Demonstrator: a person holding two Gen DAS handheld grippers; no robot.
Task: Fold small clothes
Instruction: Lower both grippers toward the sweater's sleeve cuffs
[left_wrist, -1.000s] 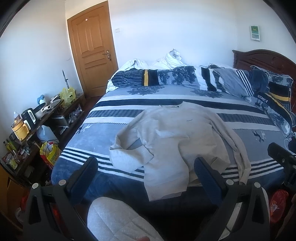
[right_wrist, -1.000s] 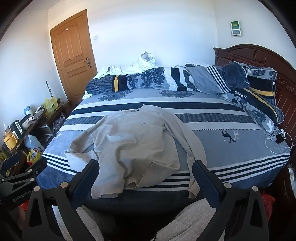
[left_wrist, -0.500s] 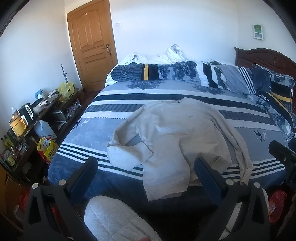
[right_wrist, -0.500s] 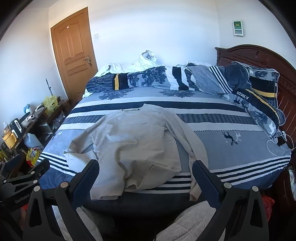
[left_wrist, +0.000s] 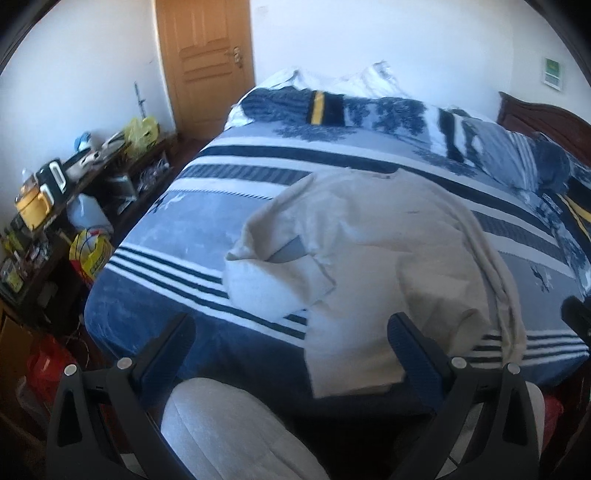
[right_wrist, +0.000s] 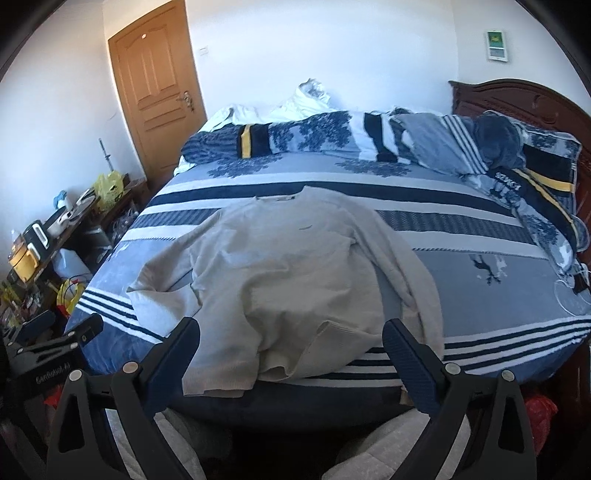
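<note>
A light beige long-sleeved sweater (left_wrist: 373, 258) (right_wrist: 280, 266) lies spread front-up on the bed, neck toward the far wall, hem hanging over the near edge. Its left sleeve (left_wrist: 266, 280) is bent back in a heap; the right sleeve (right_wrist: 413, 280) runs straight down to the edge. My left gripper (left_wrist: 291, 332) hovers open above the near edge, left of the hem, holding nothing. My right gripper (right_wrist: 291, 336) is open over the hem, holding nothing. The left gripper's side (right_wrist: 55, 347) shows at the lower left of the right wrist view.
The bed (right_wrist: 498, 266) has a blue and white striped cover, with bunched bedding (right_wrist: 332, 133) and pillows along the far side. A cluttered low shelf (left_wrist: 55, 192) stands on the left, a wooden door (right_wrist: 155, 88) beyond it. Padded light trouser knees (left_wrist: 236, 435) show below.
Both grippers have moved closer to the bed. The left view has swung down and to the left, and is blurred. The sweater lies as before.
</note>
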